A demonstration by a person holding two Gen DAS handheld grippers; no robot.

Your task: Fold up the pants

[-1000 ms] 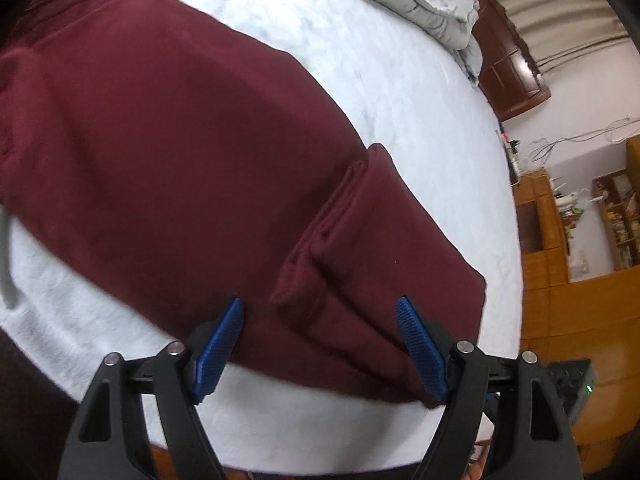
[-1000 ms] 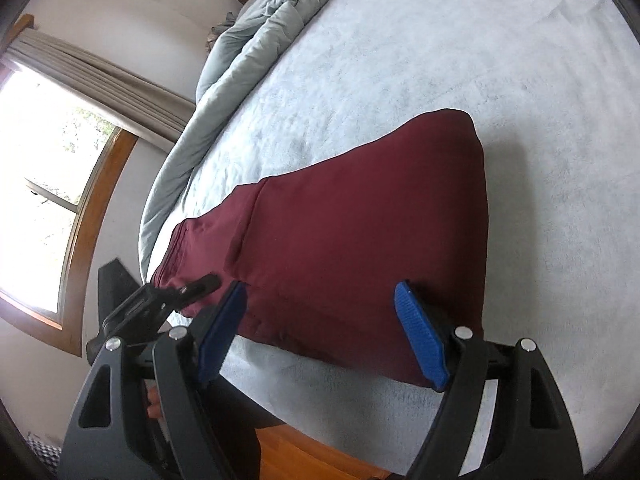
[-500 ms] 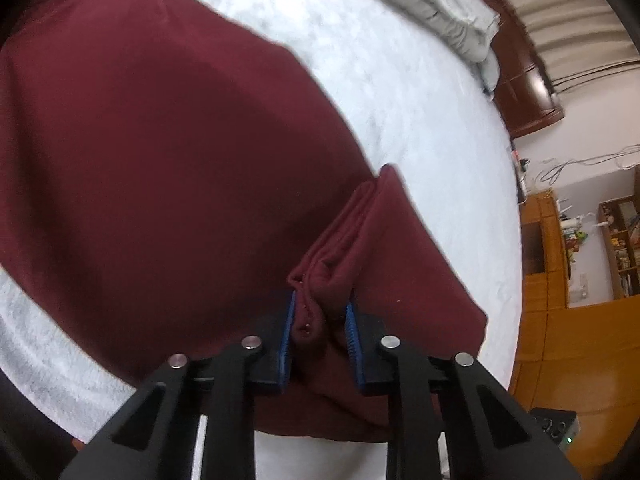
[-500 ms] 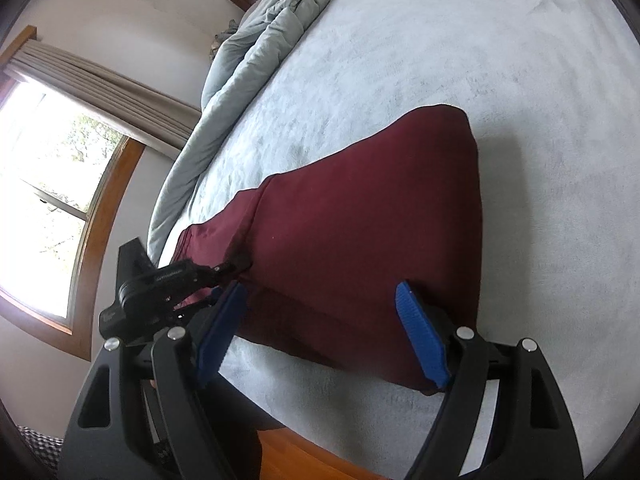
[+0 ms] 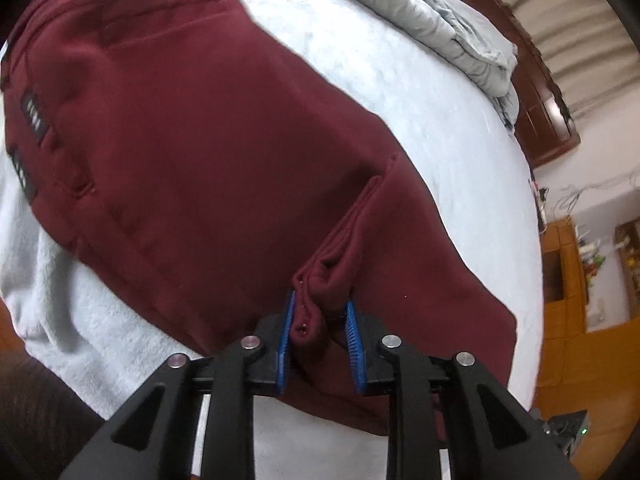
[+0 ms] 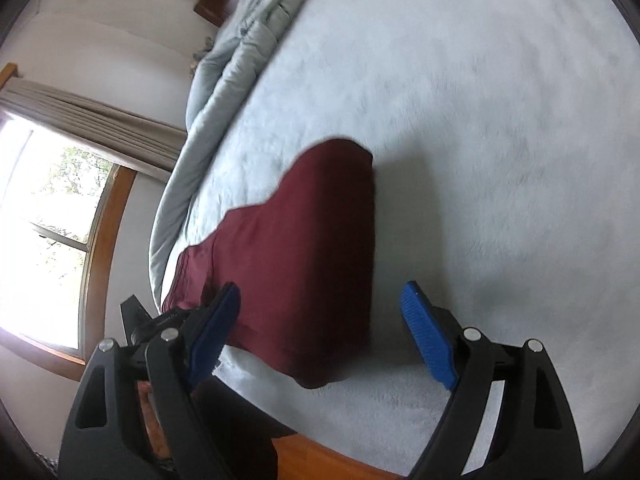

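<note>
My left hand-held gripper (image 5: pixel 320 336) is clenched on a bunched hem of the maroon sweatpants (image 5: pixel 208 152), so I'd lift slowly to keep the layers together. My right hand-held gripper (image 6: pixel 320 332) hangs released above them. They lie half-folded, thick and soft, on the bed (image 6: pixel 500 120).

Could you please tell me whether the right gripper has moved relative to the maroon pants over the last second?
Yes. The right gripper has shifted toward the pants' folded end: its blue right finger, earlier over the fabric, now sits clear of it over the white bedcover.
</note>
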